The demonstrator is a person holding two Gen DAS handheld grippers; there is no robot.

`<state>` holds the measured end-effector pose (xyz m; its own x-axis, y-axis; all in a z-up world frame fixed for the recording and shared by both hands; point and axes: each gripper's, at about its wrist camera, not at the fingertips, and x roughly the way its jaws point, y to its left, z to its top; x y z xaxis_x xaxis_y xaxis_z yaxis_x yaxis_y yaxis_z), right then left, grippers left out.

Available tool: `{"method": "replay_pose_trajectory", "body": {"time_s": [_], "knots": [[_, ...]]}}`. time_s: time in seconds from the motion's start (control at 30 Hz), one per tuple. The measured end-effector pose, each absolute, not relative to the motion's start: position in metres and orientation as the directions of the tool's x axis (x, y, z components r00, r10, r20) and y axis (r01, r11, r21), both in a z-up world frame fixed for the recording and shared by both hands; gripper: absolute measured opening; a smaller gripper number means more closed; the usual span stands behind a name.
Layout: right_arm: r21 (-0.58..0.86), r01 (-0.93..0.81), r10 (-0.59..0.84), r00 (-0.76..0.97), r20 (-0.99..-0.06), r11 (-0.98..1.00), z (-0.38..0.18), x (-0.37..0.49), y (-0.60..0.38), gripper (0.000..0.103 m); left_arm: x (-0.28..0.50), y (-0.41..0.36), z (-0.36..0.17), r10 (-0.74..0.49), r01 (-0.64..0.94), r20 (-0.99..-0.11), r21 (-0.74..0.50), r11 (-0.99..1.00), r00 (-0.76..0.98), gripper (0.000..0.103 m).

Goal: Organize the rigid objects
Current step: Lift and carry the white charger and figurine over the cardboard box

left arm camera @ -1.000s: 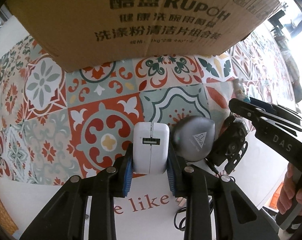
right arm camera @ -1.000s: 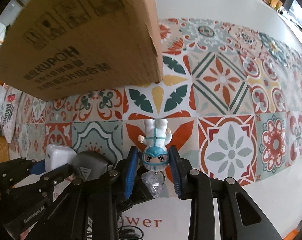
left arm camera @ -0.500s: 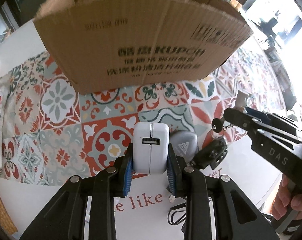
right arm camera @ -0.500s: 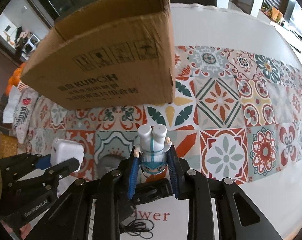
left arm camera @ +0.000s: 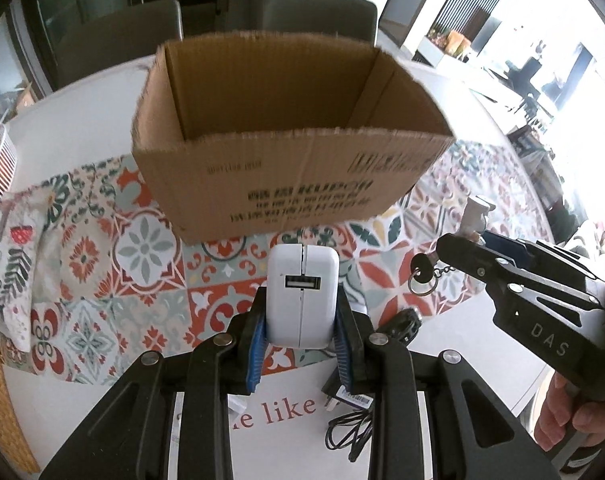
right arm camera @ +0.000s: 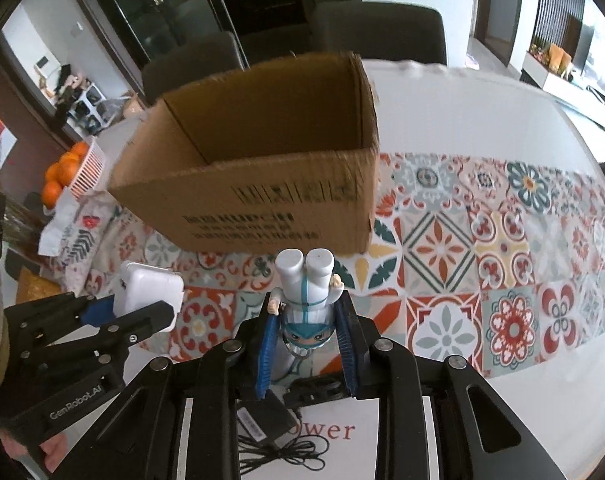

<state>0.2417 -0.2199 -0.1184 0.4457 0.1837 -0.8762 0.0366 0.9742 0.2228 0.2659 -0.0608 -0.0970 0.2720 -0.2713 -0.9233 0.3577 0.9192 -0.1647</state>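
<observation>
White charger [left arm camera: 302,294]: rigid, light, smooth plastic, best held across its flat sides; the left gripper [left arm camera: 301,344] has its jaws closed on those sides, raised before the cardboard box [left arm camera: 286,136]. Figurine [right arm camera: 307,300]: hard, light, likely fragile at its limbs; the right gripper [right arm camera: 308,344] clamps its head, feet toward the box, above the surface [right arm camera: 482,240].

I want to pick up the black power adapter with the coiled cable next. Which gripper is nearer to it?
Hard to tell. The black power adapter lies on the table below both grippers; left gripper holds the white charger, right gripper the figurine.
</observation>
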Motion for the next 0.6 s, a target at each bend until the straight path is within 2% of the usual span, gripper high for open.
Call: {"method": "replay_pose_trajectory", "body": {"time_s": [0.6], "knots": [[0.240, -0.022, 0.207, 0.585, -0.784, 0.970, -0.044, 0.257, -0.209, 0.028, 0.286, -0.050, -0.029, -0.317, 0.356, -0.856, -0.170, 0.919, 0.409, 0.029]]}}
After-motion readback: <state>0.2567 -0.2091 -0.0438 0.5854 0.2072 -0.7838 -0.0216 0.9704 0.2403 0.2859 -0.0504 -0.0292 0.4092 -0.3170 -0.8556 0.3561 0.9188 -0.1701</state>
